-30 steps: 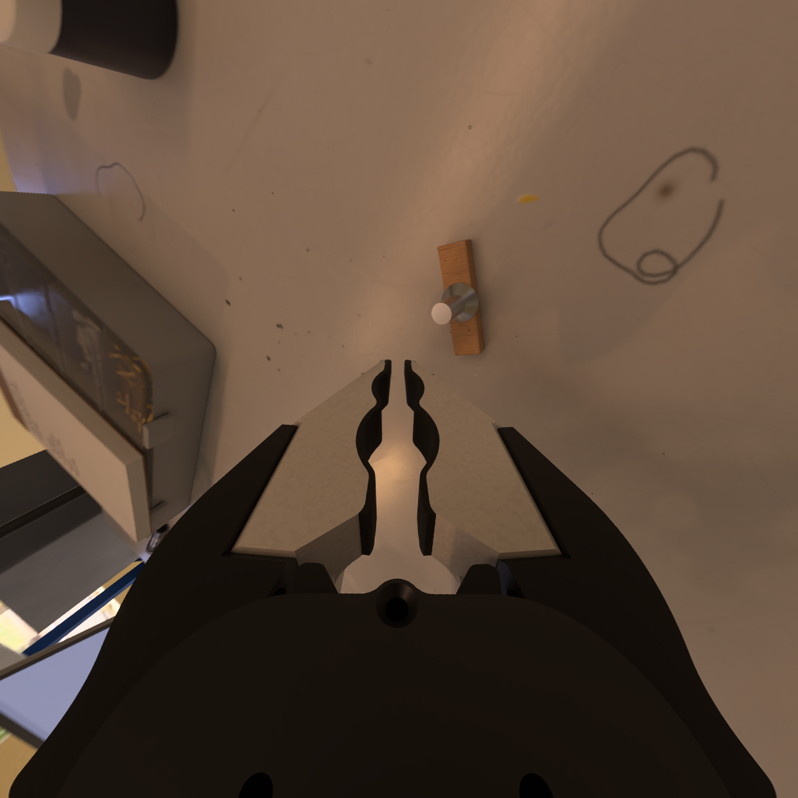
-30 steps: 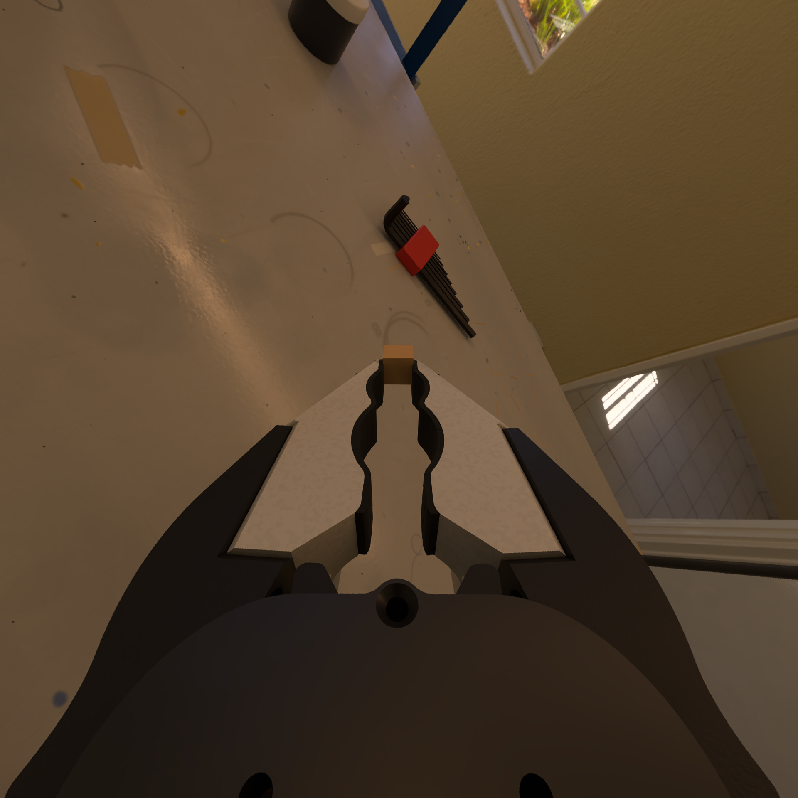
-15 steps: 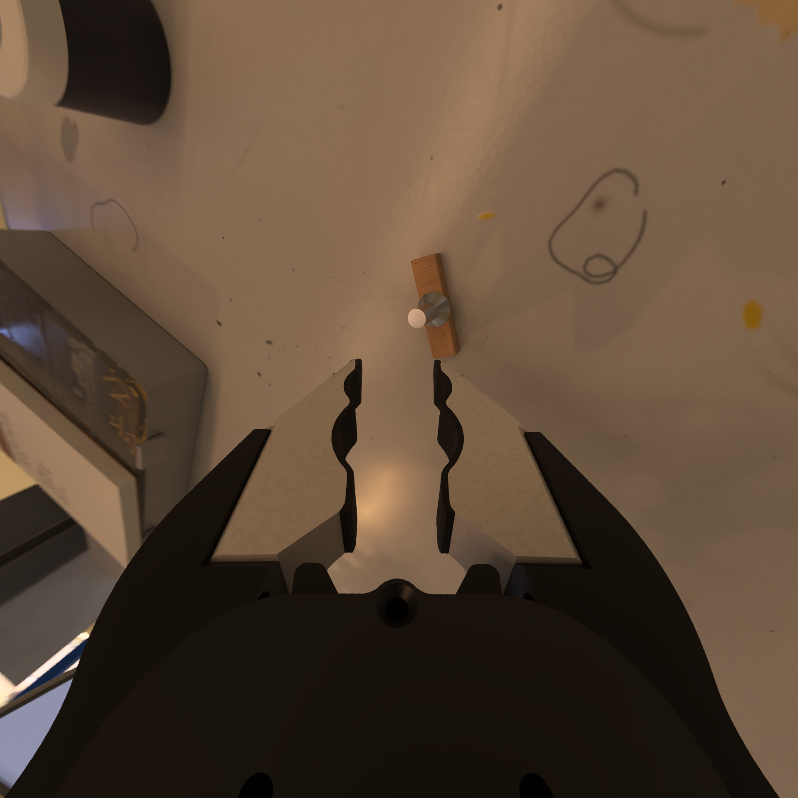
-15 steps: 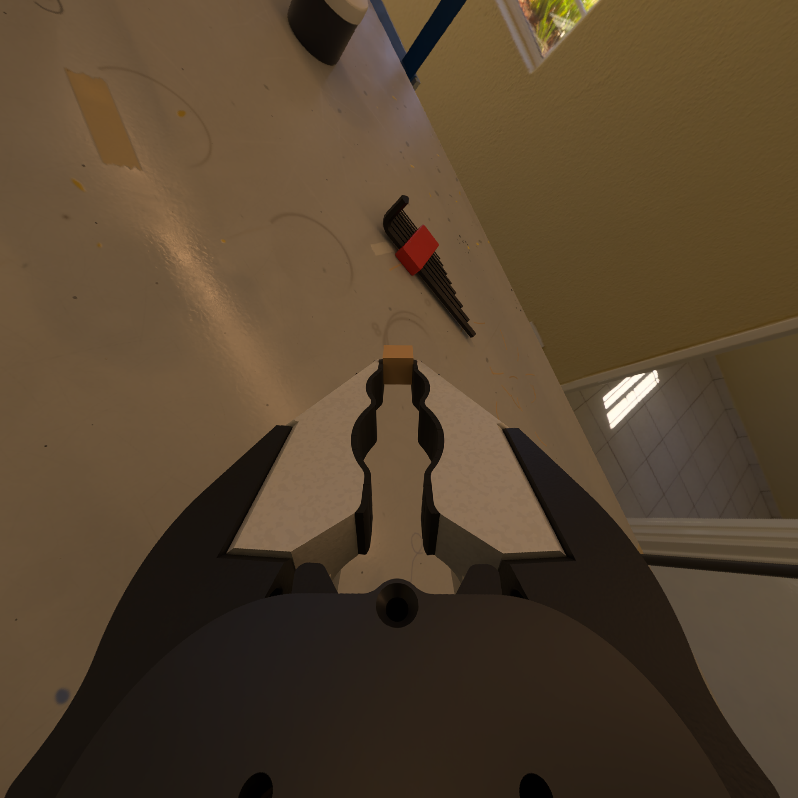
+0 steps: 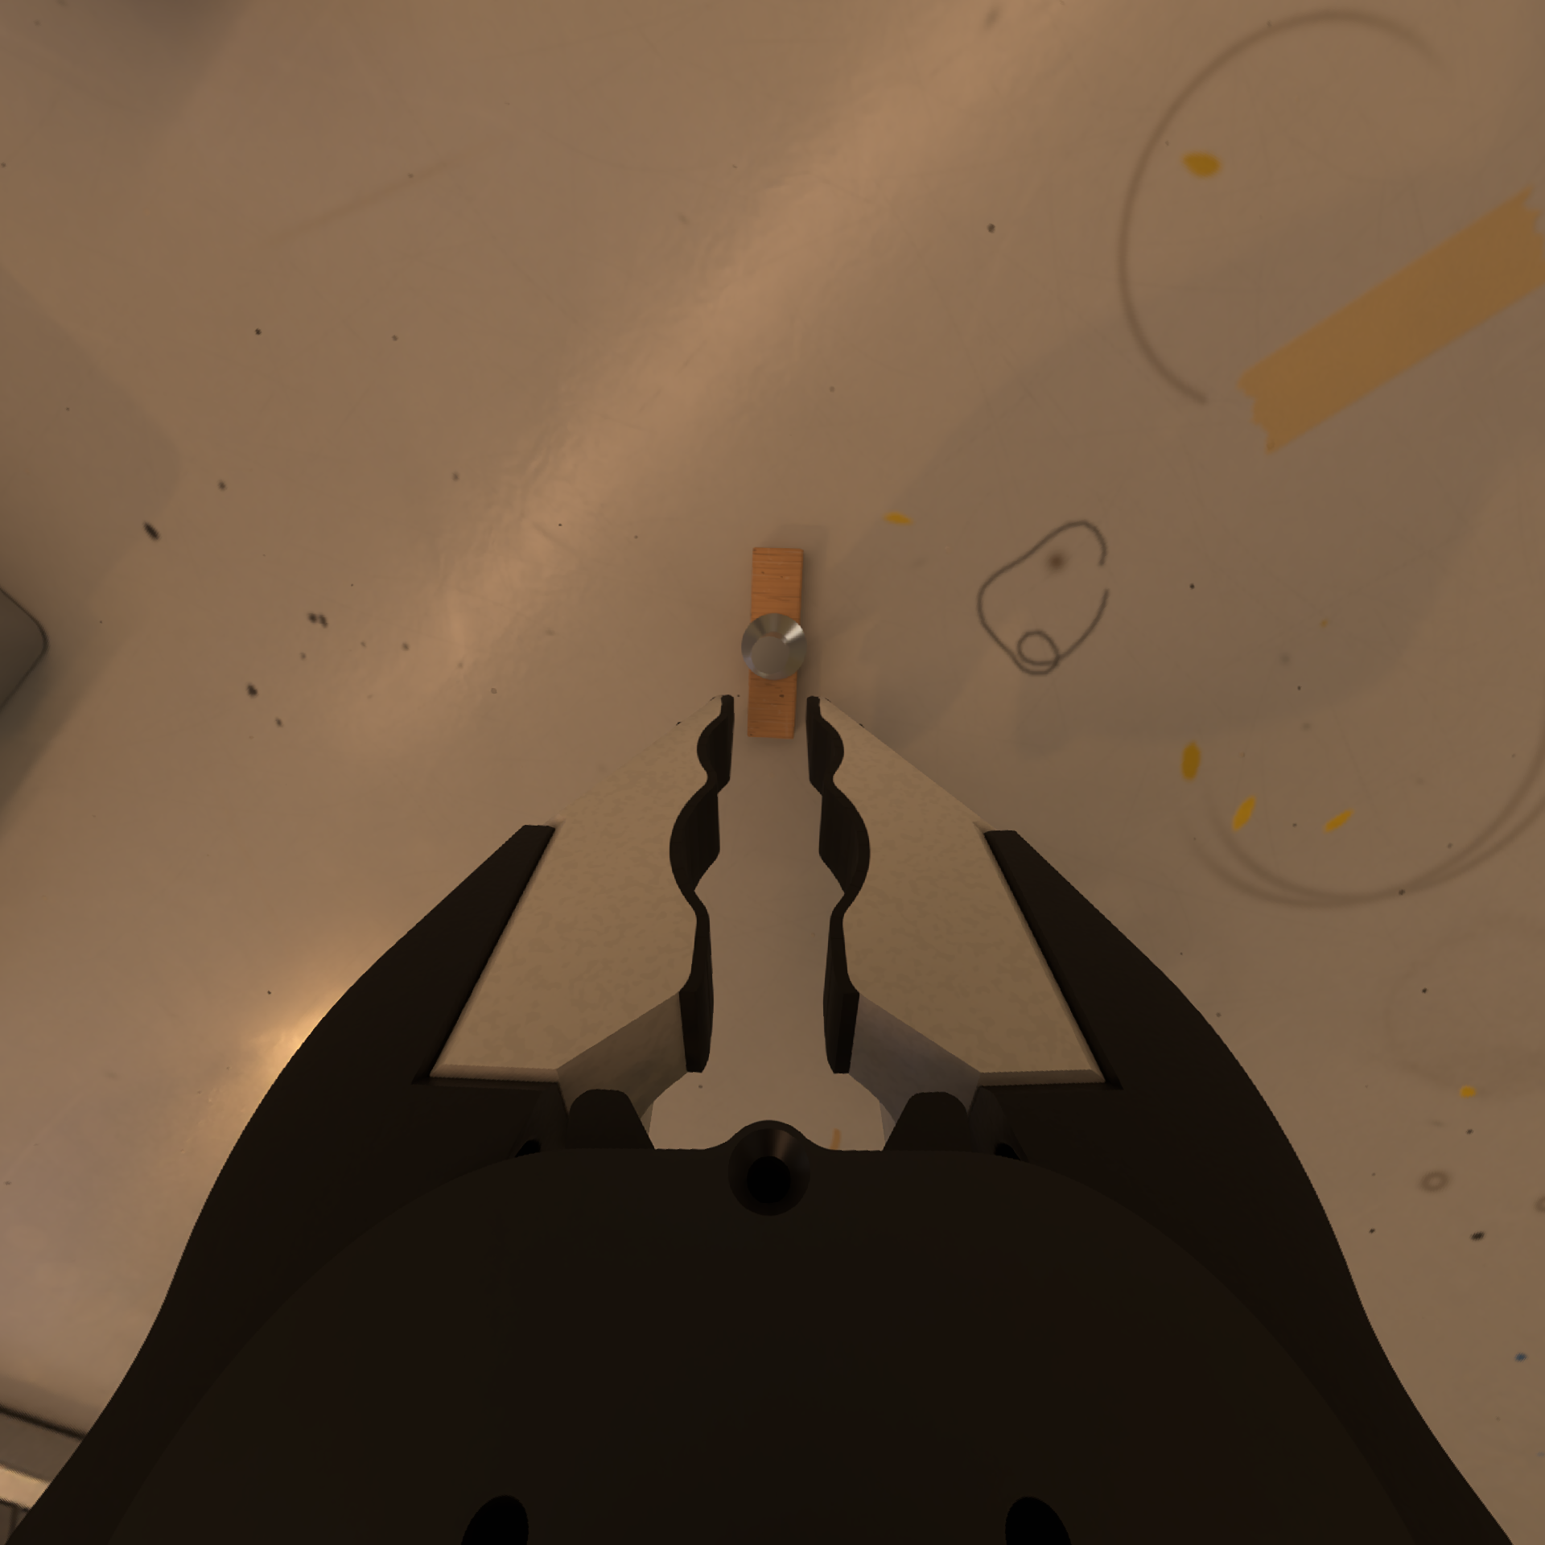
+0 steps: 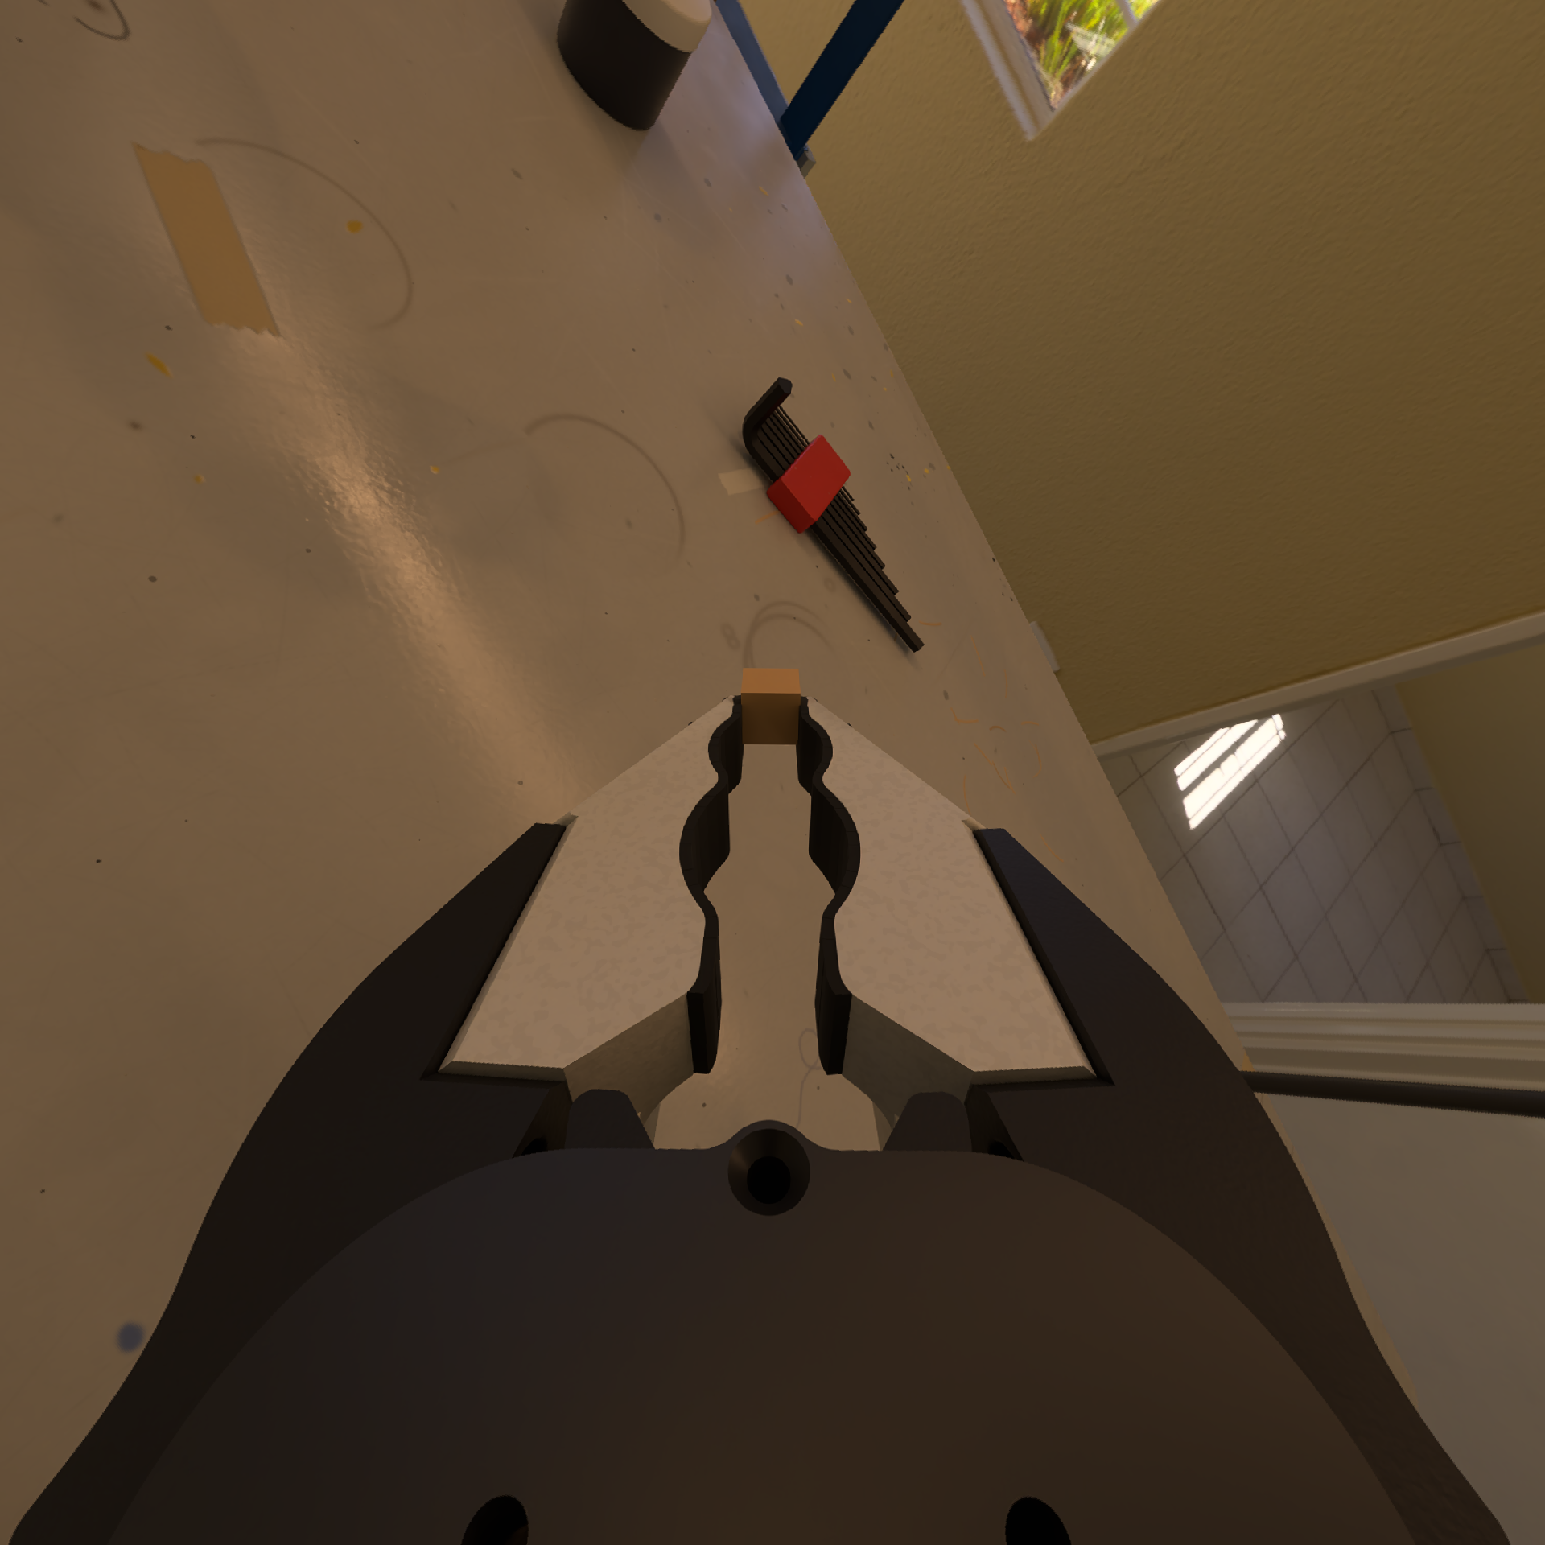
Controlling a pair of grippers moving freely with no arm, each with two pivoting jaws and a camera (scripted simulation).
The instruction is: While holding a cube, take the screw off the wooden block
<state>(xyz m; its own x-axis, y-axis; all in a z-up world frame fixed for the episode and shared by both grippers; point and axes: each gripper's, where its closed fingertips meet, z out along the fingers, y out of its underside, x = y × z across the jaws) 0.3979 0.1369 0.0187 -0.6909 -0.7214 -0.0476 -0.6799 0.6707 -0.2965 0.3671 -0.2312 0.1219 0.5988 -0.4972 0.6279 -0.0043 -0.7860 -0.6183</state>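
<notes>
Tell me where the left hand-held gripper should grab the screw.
Grip the round metal head of the screw, which stands proud of the wooden block. Come straight down along its axis with the left hand-held gripper, a finger either side across the narrow block.

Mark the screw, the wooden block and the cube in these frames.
screw (image 5: 774,645): left wrist view, on its round metal head.
wooden block (image 5: 777,579): left wrist view, on the bare far end beyond the screw.
cube (image 6: 770,707): right wrist view, on its face between the claw tips.
</notes>
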